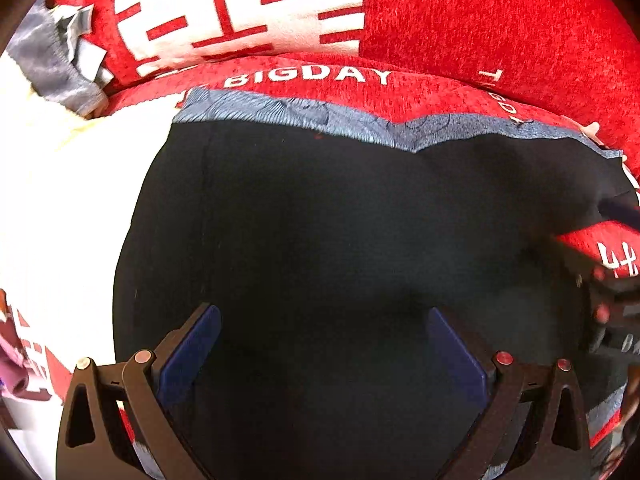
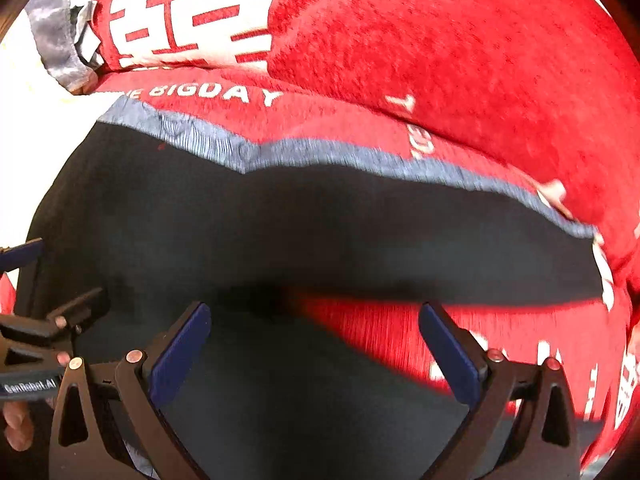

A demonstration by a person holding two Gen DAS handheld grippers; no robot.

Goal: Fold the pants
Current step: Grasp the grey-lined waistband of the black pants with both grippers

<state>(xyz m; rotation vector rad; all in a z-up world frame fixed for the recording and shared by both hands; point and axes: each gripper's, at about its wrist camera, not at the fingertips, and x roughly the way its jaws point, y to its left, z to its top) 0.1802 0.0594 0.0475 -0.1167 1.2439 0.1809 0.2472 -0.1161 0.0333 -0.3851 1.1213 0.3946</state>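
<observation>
Both my grippers hang wide apart over the dark pants — nothing gripped yet.

From my left wrist: the pants [image 1: 320, 220] lie spread on a red blanket [image 1: 500, 20] with white lettering, their blue-grey waistband [image 1: 360, 126] at the far edge; my left gripper [image 1: 324, 340] points down at the cloth, jaws spread and empty. From my right wrist: my right gripper [image 2: 316, 340] gapes over a near edge of the pants, red blanket showing past it, jaws empty too. I judge a fold is about to start — next I must pinch an edge with each gripper. A grey garment [image 2: 56, 40] lies beyond the waistband, at the left.
</observation>
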